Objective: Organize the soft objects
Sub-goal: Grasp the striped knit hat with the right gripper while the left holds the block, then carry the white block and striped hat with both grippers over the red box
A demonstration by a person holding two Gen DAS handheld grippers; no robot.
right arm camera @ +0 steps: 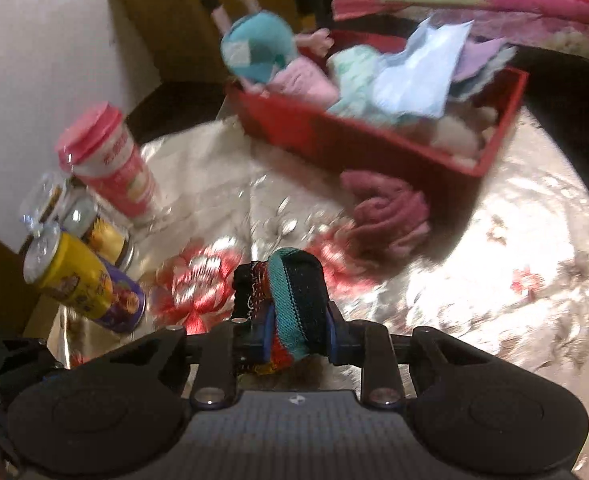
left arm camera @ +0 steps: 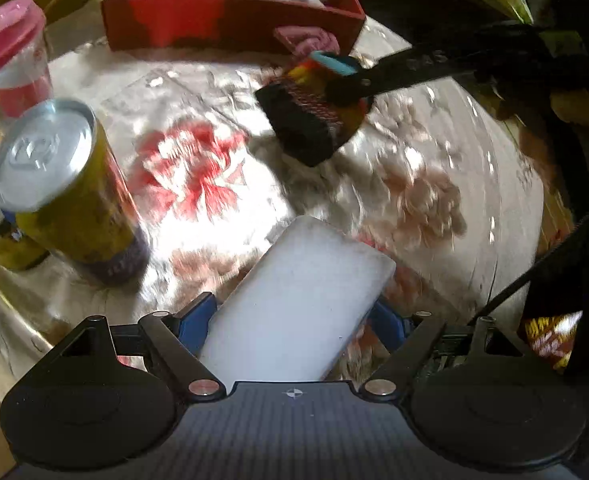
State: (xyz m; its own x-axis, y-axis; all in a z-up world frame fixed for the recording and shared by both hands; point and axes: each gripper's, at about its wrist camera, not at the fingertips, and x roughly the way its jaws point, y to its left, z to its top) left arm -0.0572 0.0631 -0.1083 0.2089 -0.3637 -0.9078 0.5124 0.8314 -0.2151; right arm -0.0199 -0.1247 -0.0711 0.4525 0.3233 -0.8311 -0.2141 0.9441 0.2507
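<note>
Sponge (left arm camera: 298, 300) apparently between left tool (left arm camera: 294, 320) tips.

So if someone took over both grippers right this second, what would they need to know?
Left gripper: shut on a white foam block, held above the floral tablecloth.
Right gripper: shut on a dark knitted bundle with teal and red stripes, also off the table.
Red box: at the back of the table, already piled with a doll, cloths and other soft things.
Left to do: put both held items in the box, then the pink folded cloth lying just in front of it. The cans and bottles are not soft; leave them.
</note>
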